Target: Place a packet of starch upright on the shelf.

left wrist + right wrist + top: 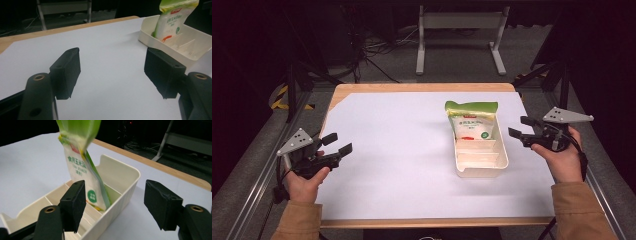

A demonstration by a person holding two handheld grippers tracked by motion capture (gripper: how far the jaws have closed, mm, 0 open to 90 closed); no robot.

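The green-and-white pouch [471,121] stands tilted in the far compartment of the cream divided tray [503,162], propped by its wall. The right gripper [517,127] waits just beside the tray, jaws wide and empty; the left gripper [337,143] rests well apart, jaws also wide.

A wooden counter [362,90] is covered by a white sheet [397,150]. Grey carpeted floor [452,65] is seen beyond, with a grey metal frame stand [459,22] and tangled black cables [377,47]. The room is dark.
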